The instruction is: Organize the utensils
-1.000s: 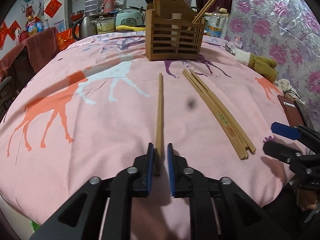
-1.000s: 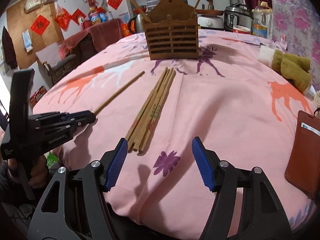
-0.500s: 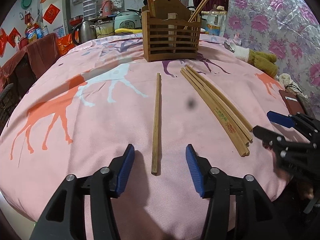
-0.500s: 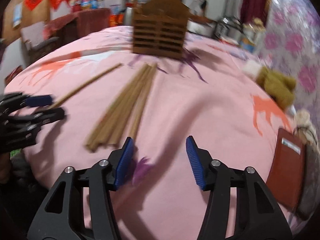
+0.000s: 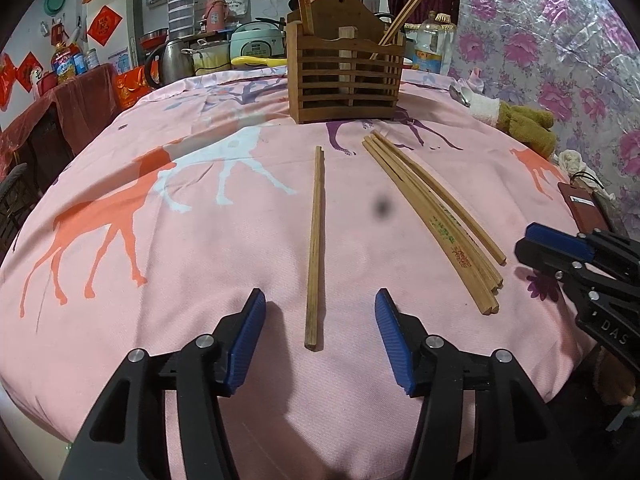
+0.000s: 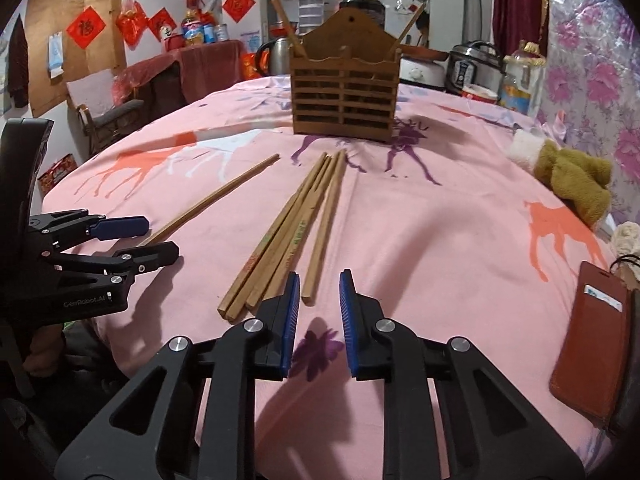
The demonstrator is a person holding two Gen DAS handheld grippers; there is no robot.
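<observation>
Wooden bundle (image 6: 276,244) hazard: with right gripper (image 6: 320,276) jaws just narrowed, not yet clamped, around outermost chopstick (image 6: 326,220) end on pink cloth (image 6: 420,220), and left gripper (image 5: 320,294) jaws just released astride single chopstick (image 5: 315,240), expect snagging adjacent sticks, scattering them short of holder (image 6: 344,96).

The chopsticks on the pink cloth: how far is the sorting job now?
Done: a few chopsticks already stand in the wooden holder. In hand: nothing. The left gripper has just opened around the single chopstick, pads apart from it. The right gripper has been closing near the end of the chopstick bundle, not gripping yet. Left: the single chopstick and the whole bundle.
</observation>
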